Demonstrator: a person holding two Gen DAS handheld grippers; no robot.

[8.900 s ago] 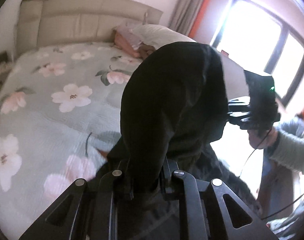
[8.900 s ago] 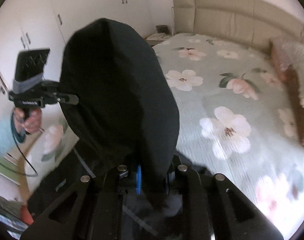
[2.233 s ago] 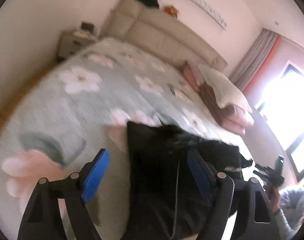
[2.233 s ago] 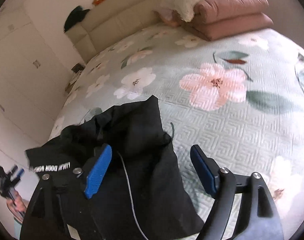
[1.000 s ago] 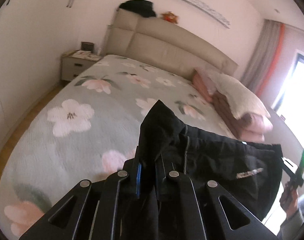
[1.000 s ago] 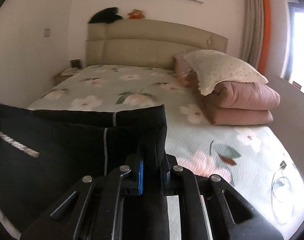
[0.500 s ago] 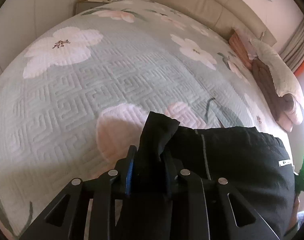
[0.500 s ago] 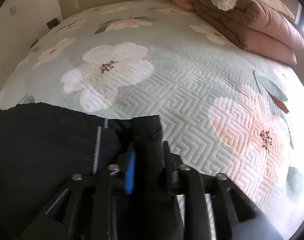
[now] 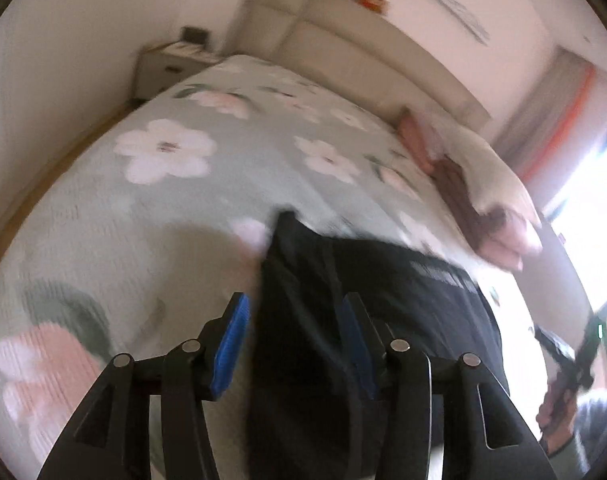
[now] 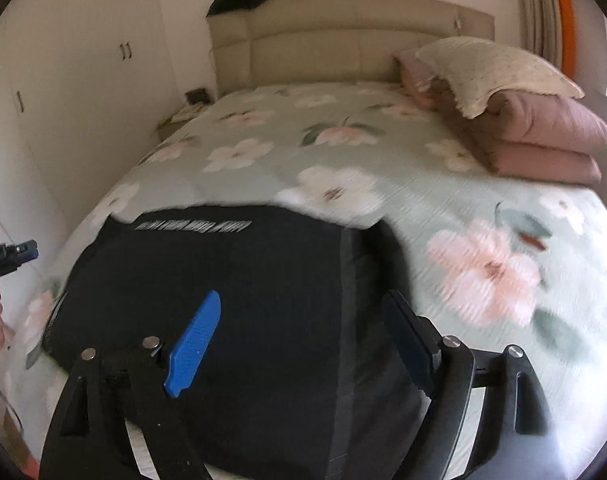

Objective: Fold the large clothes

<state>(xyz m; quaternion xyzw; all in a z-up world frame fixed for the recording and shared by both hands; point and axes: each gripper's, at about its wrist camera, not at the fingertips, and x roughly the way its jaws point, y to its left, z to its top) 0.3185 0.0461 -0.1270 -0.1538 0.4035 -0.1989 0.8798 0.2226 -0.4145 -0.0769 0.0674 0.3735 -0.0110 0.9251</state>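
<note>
A large black garment (image 10: 263, 300) with a line of white lettering lies folded flat on the floral bedspread (image 10: 343, 160). In the left wrist view the same black garment (image 9: 403, 312) stretches to the right, its left corner below and between my jaws. My left gripper (image 9: 293, 316) is opening above that corner, the blue pads off the cloth. Over the garment's right side my right gripper (image 10: 303, 316) is also opening, jaws wide, nothing pinched. The other gripper (image 10: 7, 258) shows at the left edge of the right wrist view.
Folded pink quilts (image 10: 543, 140) topped by a cream pillow (image 10: 491, 68) sit at the bed's right side. The beige headboard (image 10: 343, 40) is behind, a nightstand (image 9: 171, 68) and white wardrobe (image 10: 63, 80) on the left. A person's hand (image 9: 559, 404) grips the right tool.
Both grippers were shut on the garment's corners half a second ago. Now both have let go and pulled back, and the garment lies flat on the bed.
</note>
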